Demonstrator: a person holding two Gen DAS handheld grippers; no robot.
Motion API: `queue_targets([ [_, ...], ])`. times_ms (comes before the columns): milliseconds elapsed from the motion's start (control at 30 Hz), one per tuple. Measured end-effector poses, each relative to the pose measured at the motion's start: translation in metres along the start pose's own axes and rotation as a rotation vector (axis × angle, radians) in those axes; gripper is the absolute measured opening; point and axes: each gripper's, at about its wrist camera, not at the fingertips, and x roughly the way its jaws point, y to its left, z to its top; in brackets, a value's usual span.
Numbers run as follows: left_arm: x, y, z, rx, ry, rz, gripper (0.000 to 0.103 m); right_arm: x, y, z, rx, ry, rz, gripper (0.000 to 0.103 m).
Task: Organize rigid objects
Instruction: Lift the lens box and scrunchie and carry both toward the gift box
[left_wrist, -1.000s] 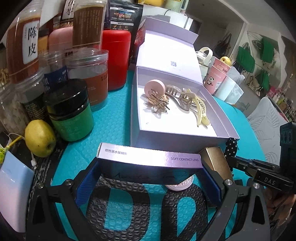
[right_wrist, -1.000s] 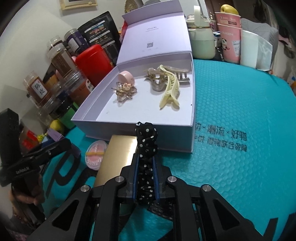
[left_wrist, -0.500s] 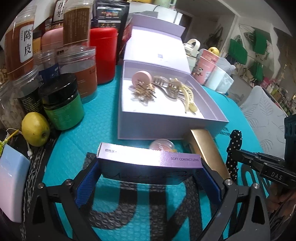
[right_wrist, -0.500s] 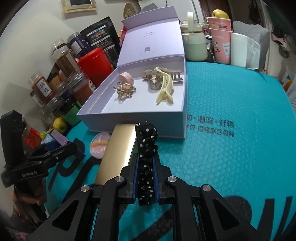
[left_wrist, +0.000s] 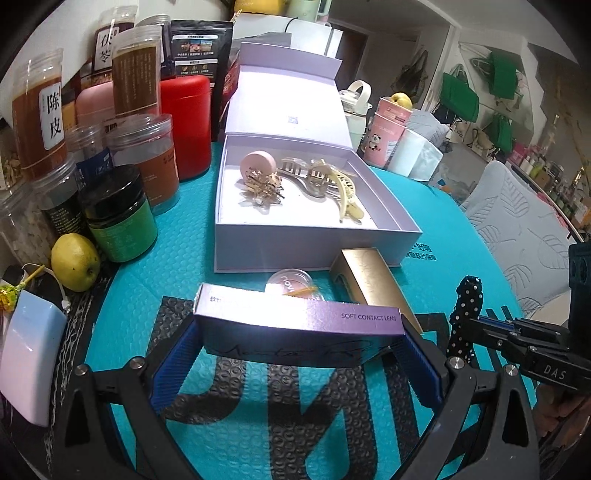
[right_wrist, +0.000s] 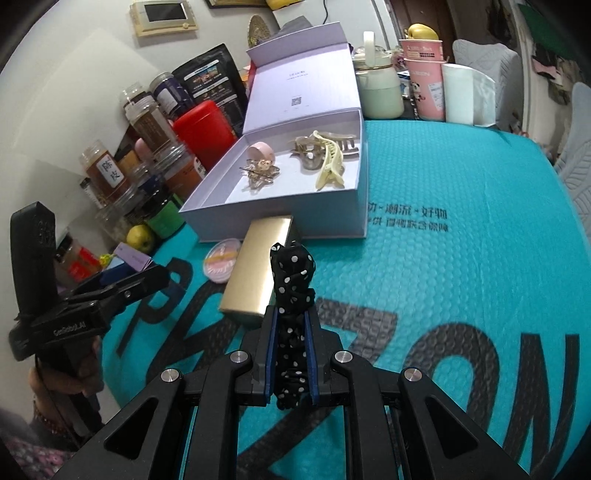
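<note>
My left gripper (left_wrist: 295, 354) is shut on a purple contact lens box (left_wrist: 299, 328), held crosswise above the teal mat. My right gripper (right_wrist: 290, 314) is shut on a black polka-dot hair clip (right_wrist: 291, 280), which stands up between the blue pads; the same clip (left_wrist: 466, 314) shows at the right of the left wrist view. Ahead lies an open lilac gift box (left_wrist: 280, 243) holding a pink round case (left_wrist: 258, 164), a gold flower clip (left_wrist: 262, 186) and cream claw clips (left_wrist: 345, 192). A gold case (left_wrist: 369, 282) and a round pink compact (left_wrist: 291, 284) lie on the mat before the box.
Jars, a red canister (left_wrist: 186, 122) and a green-labelled pot (left_wrist: 120, 214) crowd the left edge, with a lemon (left_wrist: 75, 261) and a pale blue power bank (left_wrist: 31, 354). Pink cups (left_wrist: 388, 133) and a kettle (right_wrist: 378, 85) stand behind the box. A hand (right_wrist: 62, 376) grips the left tool.
Both grippers have drawn back from the lilac box with their loads, rising slightly. The gold case and pink compact, earlier partly hidden behind the purple box, now lie in full view.
</note>
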Motion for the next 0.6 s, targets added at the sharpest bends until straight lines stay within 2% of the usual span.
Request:
queue_targets([
  [300,-0.009,-0.014,0.006,0.025,-0.011,-0.018,0.1,-0.016,0.011,-0.001,-0.036,-0.017,0.033,0.014],
  [600,-0.02,-0.03,0.024,0.069,-0.052,-0.02,0.1,-0.032,0.017,0.015,-0.087,-0.054,0.048,0.014],
])
